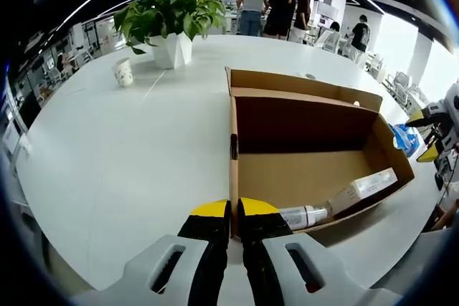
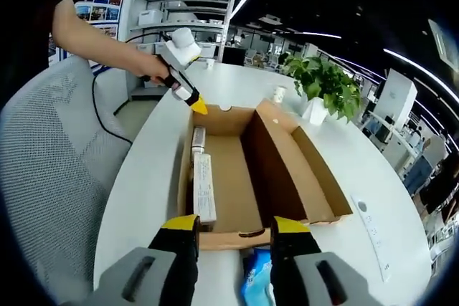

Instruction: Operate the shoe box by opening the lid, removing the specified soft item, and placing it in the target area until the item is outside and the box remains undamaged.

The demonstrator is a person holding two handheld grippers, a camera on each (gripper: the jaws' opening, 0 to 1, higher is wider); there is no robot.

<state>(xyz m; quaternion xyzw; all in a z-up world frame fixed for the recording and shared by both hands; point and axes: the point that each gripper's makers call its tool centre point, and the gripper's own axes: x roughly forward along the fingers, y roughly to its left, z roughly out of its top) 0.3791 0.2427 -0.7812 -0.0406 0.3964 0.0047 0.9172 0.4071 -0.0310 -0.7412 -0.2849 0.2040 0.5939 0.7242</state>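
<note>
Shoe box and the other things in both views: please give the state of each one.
Shoe box: open, lid folded back.
Long white carton: lying flat inside box.
White tube: lying inside box.
Blue packet: outside box, on table.
Left tool: shut on box wall.
Right tool: open.

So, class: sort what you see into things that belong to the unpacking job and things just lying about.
Job:
open brown cardboard shoe box
white tube and long white carton inside it
left claw, shut on the box wall
right claw

Lying about:
potted green plant
white paper cup
blue packet
</note>
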